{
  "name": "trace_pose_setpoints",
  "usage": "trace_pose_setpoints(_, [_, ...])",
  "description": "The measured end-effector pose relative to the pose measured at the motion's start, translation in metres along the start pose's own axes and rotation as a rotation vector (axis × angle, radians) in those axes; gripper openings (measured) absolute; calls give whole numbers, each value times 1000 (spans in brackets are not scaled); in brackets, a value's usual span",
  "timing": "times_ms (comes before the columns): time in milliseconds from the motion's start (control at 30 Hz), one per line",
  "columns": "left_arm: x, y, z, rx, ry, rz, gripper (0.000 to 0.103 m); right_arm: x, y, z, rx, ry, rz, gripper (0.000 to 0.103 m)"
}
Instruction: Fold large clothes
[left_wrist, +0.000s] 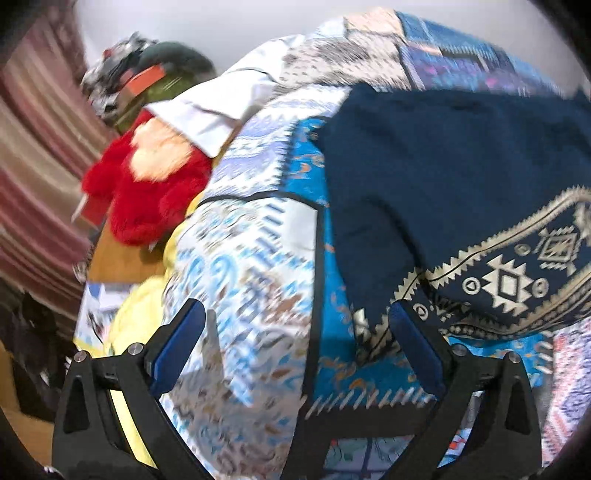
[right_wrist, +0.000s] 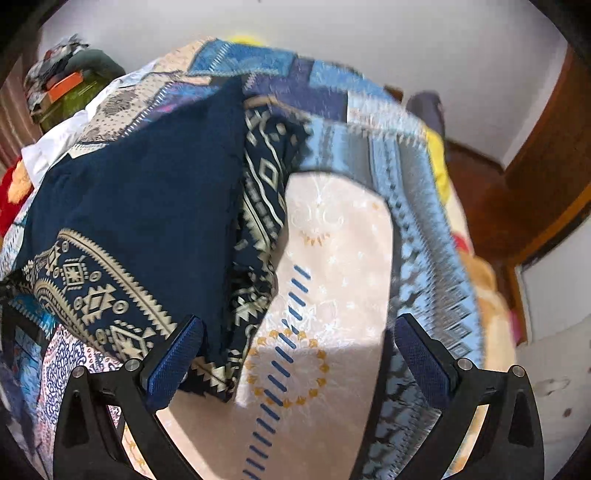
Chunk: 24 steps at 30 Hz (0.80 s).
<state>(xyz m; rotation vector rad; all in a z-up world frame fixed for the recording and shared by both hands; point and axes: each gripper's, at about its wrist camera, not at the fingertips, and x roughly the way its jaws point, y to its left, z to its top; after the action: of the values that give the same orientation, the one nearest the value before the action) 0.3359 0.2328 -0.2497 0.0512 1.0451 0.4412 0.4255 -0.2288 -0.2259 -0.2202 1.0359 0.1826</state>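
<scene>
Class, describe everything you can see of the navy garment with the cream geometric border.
The navy garment looks like soft woven cloth, plain dark blue with a cream band of diamonds and zigzags. It lies folded in layers on the patchwork bedspread, its patterned edge doubled along one side. Neither open gripper holds it; in the right wrist view one corner lies beside a blue pad.

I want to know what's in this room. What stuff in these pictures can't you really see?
- Left wrist view: the pile in the far corner is smeared by blur; only green, orange and a grey print show.
- Left wrist view: the dark blue cloth runs off the right edge.
- Right wrist view: the grey shape behind the patterned bedcover is blurred.
- Right wrist view: the cloth's folded underside is hidden.
</scene>
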Motion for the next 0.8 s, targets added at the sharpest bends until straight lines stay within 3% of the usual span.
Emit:
trace_pose_setpoints(233, [-29, 9, -12, -119, -53, -173, 102, -62, 48, 8, -147, -162, -21, 103])
trace_pose_setpoints(400, [-19, -16, -21, -201, -4, -383, 102, -78, 95, 21, -202, -217, 53, 103])
trace_pose_setpoints(567, [5, -32, -34, -318, 80, -566, 102, -57, 136, 34, -239, -188, 128, 103])
trace_pose_setpoints(700, [24, -41, -36, -407, 124, -703, 102, -15, 160, 39, -283, -122, 108, 103])
trace_pose_setpoints(800, [36, -45, -32, -435, 114, -739, 102, 24, 168, 37, -309, -29, 76, 103])
